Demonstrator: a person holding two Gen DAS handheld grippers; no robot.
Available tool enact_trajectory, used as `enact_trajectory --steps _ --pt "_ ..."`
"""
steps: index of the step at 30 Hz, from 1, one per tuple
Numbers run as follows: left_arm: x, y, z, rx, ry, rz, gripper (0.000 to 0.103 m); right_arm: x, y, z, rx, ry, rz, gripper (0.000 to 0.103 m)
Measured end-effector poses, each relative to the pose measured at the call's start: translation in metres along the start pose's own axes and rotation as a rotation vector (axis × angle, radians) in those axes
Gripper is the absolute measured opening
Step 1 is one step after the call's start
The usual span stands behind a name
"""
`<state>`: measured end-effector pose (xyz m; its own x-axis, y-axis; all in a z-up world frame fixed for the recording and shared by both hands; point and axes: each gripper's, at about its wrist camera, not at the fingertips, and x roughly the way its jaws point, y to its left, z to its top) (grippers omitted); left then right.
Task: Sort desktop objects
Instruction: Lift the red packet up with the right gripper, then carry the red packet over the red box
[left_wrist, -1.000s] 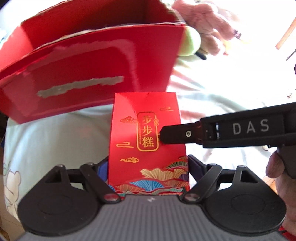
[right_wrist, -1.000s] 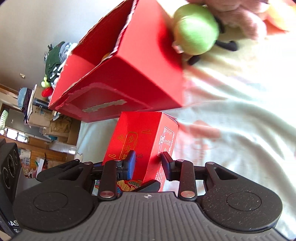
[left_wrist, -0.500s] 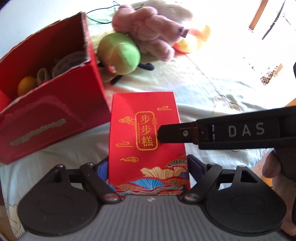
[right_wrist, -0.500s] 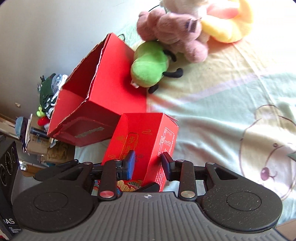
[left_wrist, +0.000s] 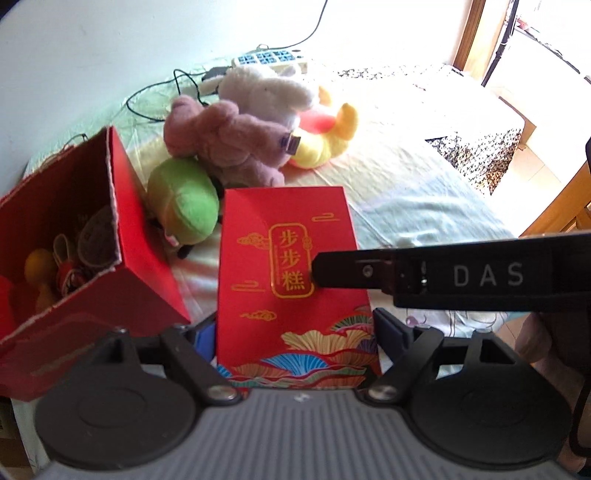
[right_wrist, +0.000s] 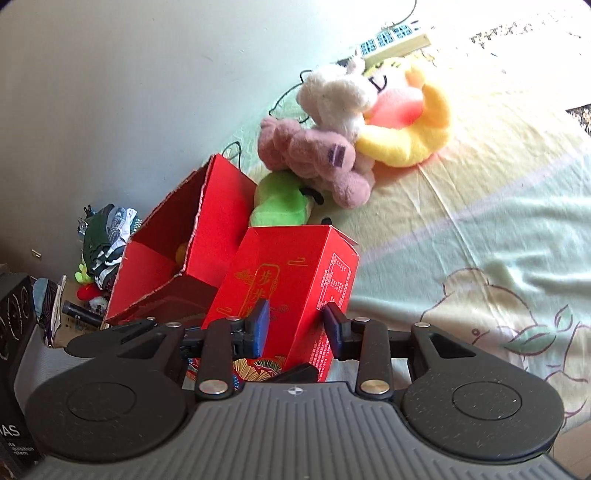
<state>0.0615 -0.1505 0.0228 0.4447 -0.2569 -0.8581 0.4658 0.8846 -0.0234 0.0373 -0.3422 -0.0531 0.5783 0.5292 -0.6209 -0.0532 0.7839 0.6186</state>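
The left gripper and right gripper both still clamp the red gift box. It has risen: the open red carton, previously at twelve o'clock, now sits at nine, plush toys beyond.

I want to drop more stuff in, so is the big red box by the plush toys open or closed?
Open. The big red box has no lid over its top, and an orange object and other small items show inside.
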Motion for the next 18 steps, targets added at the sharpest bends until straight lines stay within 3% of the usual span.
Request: enact_trajectory --steps 9,18 --pt "-0.038 0.03 0.024 -0.044 -0.12 0.074 0.083 0.006 0.037 0.031 -0.085 -0.077 0.087 0.038" --pt "-0.075 0.093 0.037 -0.098 -0.196 0.117 0.083 0.035 0.098 0.051 -0.157 -0.117 0.149 0.038"
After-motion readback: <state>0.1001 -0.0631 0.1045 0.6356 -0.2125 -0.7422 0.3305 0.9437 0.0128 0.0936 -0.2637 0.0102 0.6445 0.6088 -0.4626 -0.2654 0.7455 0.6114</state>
